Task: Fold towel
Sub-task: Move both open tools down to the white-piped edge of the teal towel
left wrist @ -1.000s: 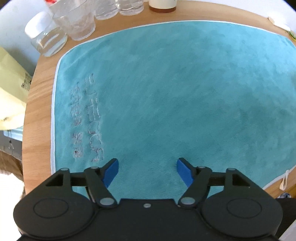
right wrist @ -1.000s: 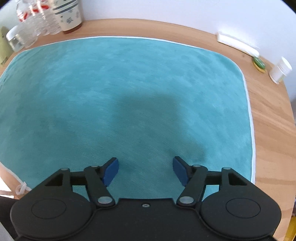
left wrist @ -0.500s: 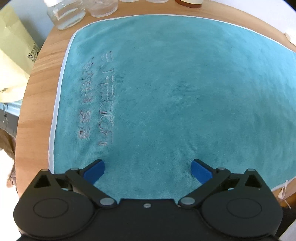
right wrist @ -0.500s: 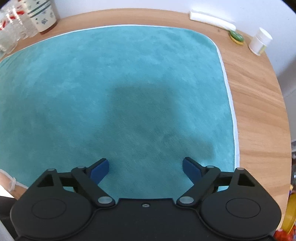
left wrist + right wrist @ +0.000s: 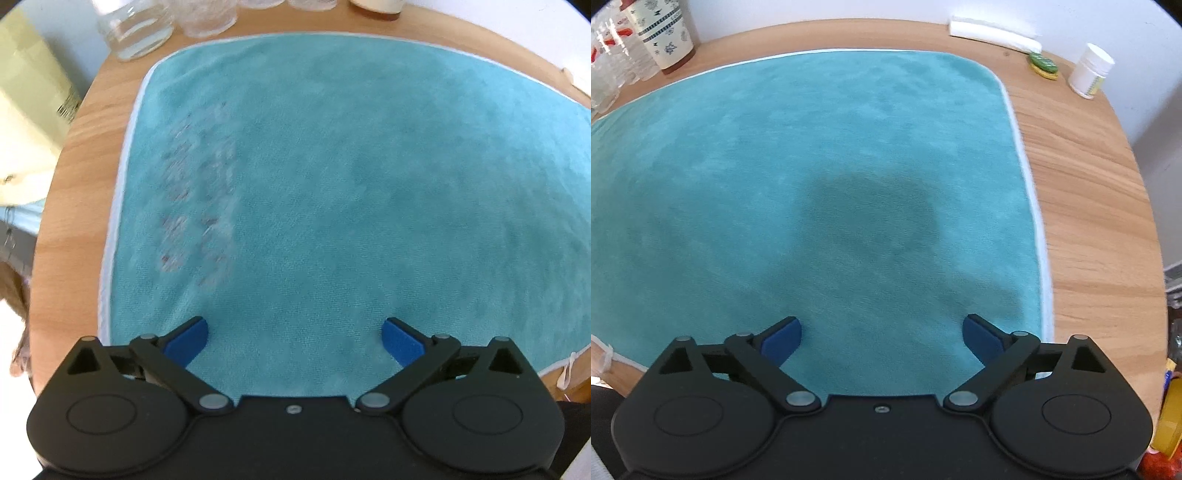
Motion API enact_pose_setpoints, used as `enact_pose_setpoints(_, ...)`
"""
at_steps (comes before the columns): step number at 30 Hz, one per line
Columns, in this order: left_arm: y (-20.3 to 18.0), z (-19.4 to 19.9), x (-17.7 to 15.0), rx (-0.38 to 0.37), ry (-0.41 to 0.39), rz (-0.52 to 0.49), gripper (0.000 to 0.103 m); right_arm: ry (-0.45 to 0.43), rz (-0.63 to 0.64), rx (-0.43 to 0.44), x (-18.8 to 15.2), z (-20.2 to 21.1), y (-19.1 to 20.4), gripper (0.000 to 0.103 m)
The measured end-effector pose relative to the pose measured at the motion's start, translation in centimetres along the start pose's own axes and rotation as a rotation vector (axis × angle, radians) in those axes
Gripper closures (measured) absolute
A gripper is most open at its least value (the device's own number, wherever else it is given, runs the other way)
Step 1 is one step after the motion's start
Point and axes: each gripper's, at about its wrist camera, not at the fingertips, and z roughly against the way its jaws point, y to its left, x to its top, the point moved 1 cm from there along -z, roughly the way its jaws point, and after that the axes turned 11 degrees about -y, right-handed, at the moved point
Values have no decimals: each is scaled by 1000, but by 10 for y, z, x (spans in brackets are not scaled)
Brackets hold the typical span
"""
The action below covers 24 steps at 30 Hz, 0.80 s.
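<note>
teal towel spread flat on the wooden table, both tools hanging over it with nothing in them.

the towel (image 5: pixel 351 177) covers most of the table (image 5: pixel 74 229), white edging all round, with some blurry stitched lettering (image 5: pixel 199 206) near its left edge. left tool (image 5: pixel 295 338) points down over the near left part, blue pads spread wide, released, nothing between them. right tool (image 5: pixel 882 334) sits over the near right part close to the towel's right edge, its jaws opening, nothing between them, and its shadow lies on the cloth. glass jars (image 5: pixel 136 29) stand at the far left, a patterned cup (image 5: pixel 663 35) beside them, and a small white bottle (image 5: pixel 1089 72) at the far right.
</note>
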Motion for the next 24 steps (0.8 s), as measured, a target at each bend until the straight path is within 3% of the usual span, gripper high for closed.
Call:
enact_pose_setpoints(7, 46, 32, -27, 79, -1, 113, 0, -60, -60, 4, -17, 37, -48, 7)
enact_pose_setpoints(12, 80, 42, -36, 118, 19, 205, 0, -43, -247, -15, -33, 43, -96, 18)
enact_pose_setpoints(17, 101, 41, -39, 198, -13, 286, 0, -48, -367, 28, -38, 34, -107, 26)
enact_pose_setpoints(20, 113, 22, -34, 178, 3, 343, 1, -26, -367, 26, -39, 28, -105, 34)
enact_pose_setpoints(24, 123, 21, -42, 157, 12, 404, 8, -5, -378, 39, -38, 24, -103, 36)
